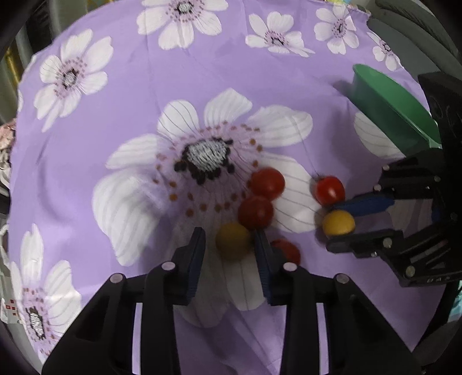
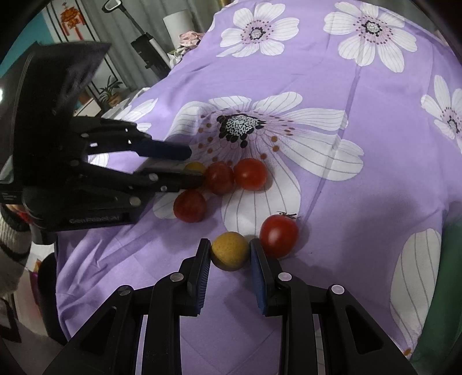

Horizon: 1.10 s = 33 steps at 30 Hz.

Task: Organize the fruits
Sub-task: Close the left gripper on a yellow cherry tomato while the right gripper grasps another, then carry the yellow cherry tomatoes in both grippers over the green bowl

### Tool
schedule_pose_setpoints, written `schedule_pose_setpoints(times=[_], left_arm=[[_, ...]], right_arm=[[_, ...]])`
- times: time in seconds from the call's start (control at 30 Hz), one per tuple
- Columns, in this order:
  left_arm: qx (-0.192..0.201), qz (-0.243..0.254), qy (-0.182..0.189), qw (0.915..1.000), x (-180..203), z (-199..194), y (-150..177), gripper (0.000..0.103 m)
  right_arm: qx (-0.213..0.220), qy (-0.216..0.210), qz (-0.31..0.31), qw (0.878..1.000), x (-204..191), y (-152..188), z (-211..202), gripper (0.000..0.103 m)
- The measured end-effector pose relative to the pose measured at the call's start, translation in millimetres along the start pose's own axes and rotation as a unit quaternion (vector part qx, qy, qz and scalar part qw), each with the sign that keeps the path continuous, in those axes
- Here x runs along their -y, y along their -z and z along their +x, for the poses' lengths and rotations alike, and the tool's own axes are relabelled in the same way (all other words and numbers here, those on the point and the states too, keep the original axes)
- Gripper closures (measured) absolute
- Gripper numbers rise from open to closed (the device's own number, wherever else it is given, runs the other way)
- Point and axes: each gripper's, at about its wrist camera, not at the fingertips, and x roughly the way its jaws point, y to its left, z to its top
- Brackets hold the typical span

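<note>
Left gripper (image 2: 194, 166), faint unreadable lettering on body, straddles yellow fruit (image 1: 233, 242).

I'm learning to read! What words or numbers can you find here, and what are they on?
"GenRobot.AI": blurry raised letters on the body of the black left hand-held gripper.
Red hanging wall ornament: sign too blurred to read.
Tiny marks on the black right hand-held gripper: unreadable.

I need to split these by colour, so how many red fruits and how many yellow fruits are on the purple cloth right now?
Red fruits: 4
Yellow fruits: 2
Total: 6
</note>
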Motion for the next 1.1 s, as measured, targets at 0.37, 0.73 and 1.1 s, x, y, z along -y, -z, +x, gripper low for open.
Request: schedule_pose_setpoints(times=[0.37, 0.73, 1.1], left_arm=[[0.010, -0.022, 0.006, 0.9997, 2.0, 6.8, -1.9, 0.077], [0.051, -0.090, 0.035, 0.9941, 2.6, -34.2, 24.4, 0.077], [0.066, -0.089, 0.070, 0.9914, 39.3, -65.1, 44.7, 0.076]], right_arm=[[0.000, -0.005, 0.007, 1.000, 3.1, 0.3, 5.0, 0.074], [0.016, -0.013, 0.023, 1.000, -0.4, 5.0, -6.9, 0.074], [0.034, -0.007, 0.048, 0.998, -12.9, 23.9, -35.7, 0.074]])
